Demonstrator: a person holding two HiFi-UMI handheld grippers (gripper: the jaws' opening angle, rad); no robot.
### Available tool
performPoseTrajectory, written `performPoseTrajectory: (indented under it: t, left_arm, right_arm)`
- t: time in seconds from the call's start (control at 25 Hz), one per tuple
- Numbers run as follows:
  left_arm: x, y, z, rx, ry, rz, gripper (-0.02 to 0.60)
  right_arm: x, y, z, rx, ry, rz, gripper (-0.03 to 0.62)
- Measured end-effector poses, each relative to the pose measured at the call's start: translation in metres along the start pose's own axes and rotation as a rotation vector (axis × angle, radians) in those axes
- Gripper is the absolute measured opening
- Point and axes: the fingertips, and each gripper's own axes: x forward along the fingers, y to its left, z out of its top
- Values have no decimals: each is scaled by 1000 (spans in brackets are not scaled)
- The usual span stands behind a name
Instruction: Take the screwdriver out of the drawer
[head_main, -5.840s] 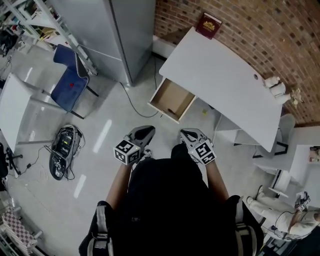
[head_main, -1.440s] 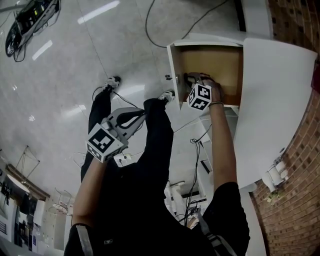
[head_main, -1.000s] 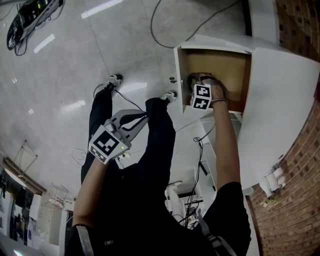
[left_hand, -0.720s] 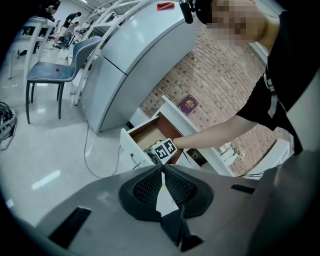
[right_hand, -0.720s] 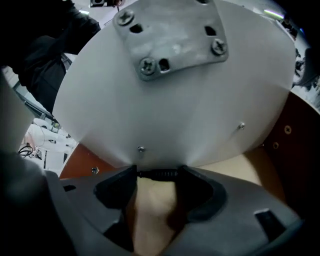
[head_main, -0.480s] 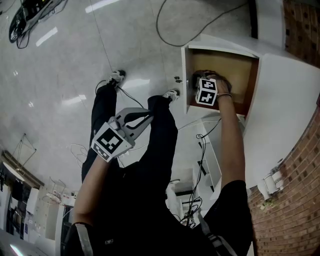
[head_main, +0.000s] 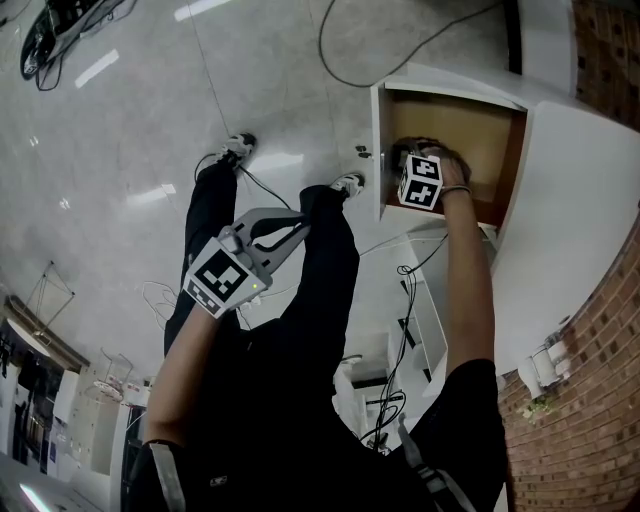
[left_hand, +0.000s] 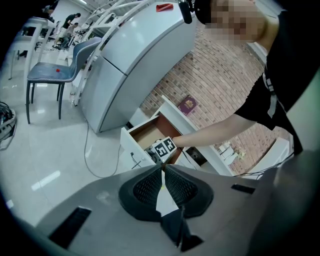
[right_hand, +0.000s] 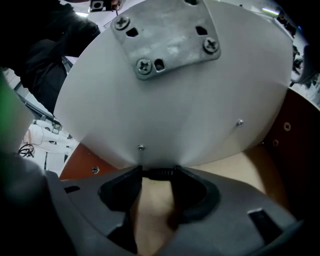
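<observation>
A: Any txt, nos. or brands to read?
B: None legible. Marker cube (head_main: 222, 279) on the left and marker cube (head_main: 421, 183) on the right carry b/w square patterns only, no letters.
A: And the dark red book (left_hand: 188, 104)?
B: Gold mark on its cover, too small to read.

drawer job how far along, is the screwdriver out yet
Done: the drawer stands open. In hand: the right gripper is down inside it, its jaws just closing on a dark ribbed handle, likely the screwdriver. Still to do: lift it clear of the drawer. The left gripper hangs shut, empty.
</observation>
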Motion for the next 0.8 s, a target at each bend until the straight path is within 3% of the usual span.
performPoseTrajectory:
  t: [0.44, 0.8]
  left_arm:
    - [1, -15, 2, 10, 7, -31, 29]
    - [3, -28, 14, 40, 18, -70, 28]
  right_arm:
    - [-18, 7, -6, 64, -4, -36, 270]
    - [-47, 20, -14, 156, -31, -57, 173]
